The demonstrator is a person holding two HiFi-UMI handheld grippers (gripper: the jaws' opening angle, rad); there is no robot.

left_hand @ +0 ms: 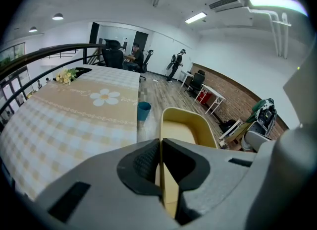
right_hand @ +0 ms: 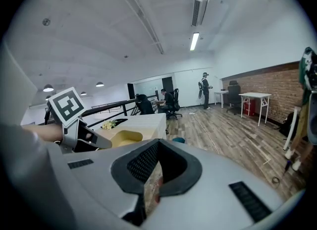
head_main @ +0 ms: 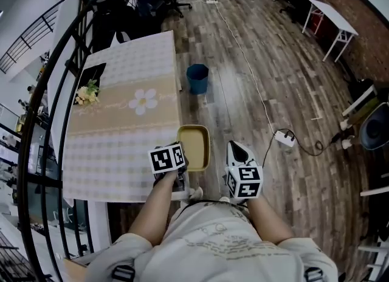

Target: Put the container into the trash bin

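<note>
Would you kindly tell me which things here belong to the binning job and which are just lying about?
Job: yellow container, clamped by the left tool; blue trash bin on the floor.
Lying about: flower bunch on the table; power strip; white folding table.
</note>
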